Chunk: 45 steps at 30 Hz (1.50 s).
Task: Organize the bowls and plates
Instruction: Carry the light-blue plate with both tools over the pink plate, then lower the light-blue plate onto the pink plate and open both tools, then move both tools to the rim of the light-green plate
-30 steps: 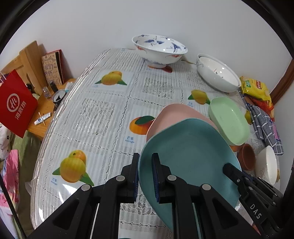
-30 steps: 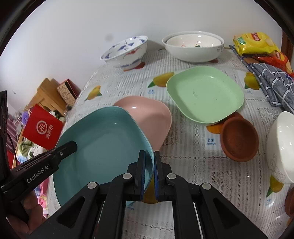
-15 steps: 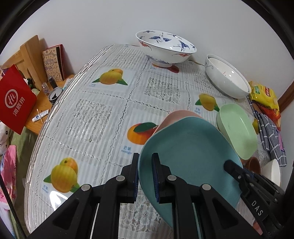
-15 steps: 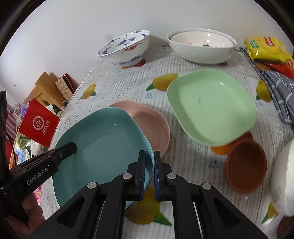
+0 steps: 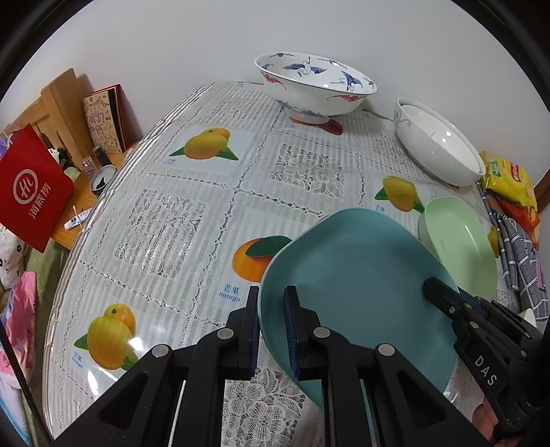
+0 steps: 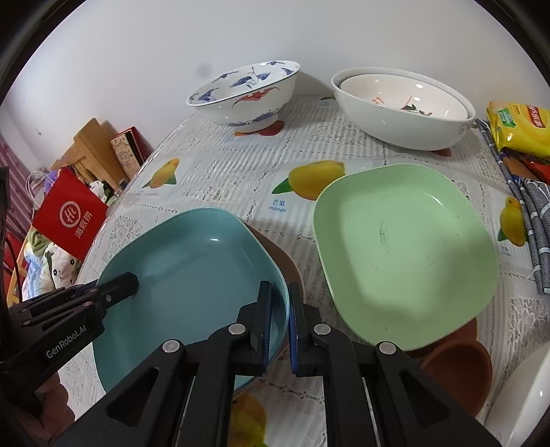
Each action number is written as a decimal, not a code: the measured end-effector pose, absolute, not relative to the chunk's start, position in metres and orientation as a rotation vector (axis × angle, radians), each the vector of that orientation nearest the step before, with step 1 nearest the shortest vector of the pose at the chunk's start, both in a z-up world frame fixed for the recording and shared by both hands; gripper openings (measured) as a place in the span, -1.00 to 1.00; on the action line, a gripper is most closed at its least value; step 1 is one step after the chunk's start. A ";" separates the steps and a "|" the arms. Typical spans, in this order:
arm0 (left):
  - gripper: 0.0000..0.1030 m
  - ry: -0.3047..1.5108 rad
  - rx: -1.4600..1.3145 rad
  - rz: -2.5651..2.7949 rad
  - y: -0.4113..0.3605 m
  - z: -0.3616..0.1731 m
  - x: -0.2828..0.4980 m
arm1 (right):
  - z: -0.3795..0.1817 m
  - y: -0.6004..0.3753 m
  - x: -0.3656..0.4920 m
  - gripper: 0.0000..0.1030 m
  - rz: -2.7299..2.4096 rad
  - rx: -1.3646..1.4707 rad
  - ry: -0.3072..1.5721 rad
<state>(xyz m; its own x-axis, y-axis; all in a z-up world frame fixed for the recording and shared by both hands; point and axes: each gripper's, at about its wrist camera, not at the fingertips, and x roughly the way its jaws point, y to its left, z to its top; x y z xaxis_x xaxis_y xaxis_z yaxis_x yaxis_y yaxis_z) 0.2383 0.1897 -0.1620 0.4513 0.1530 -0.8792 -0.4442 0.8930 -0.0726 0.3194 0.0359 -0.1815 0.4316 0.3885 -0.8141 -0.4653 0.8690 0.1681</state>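
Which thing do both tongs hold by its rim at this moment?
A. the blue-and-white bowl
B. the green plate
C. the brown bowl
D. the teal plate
D: the left tongs and the right tongs each pinch an opposite edge of the teal plate, while the green plate lies free on the table.

Soft, even indoor light fell from above, bright on the plain white wall (image 5: 343,31). Small glare spots sat on the glossy fruit-printed plastic tablecloth (image 5: 192,220) ahead of the left gripper. A broad shadow lay across the pale green square plate (image 6: 402,254). Both views were sharp, bowed strongly outward, with black vignetted corners.
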 end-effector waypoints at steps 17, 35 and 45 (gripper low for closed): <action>-0.75 1.059 -0.309 0.389 0.191 -0.170 0.242 | -0.188 0.044 0.316 -0.80 0.537 -0.167 0.887; -0.65 1.069 -0.312 0.363 0.188 -0.158 0.230 | -0.172 0.041 0.311 -0.47 0.525 -0.165 0.807; -0.54 1.034 -0.285 0.325 0.175 -0.135 0.213 | -0.149 0.020 0.291 -0.08 0.500 -0.120 0.798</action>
<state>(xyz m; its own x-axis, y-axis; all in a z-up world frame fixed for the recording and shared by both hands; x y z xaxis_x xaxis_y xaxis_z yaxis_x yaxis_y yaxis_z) 0.2130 0.1748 -0.1349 0.4720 0.1284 -0.8722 -0.3935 0.9160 -0.0781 0.2907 0.0203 -0.1491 0.5887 0.3835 -0.7116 -0.4726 0.8775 0.0820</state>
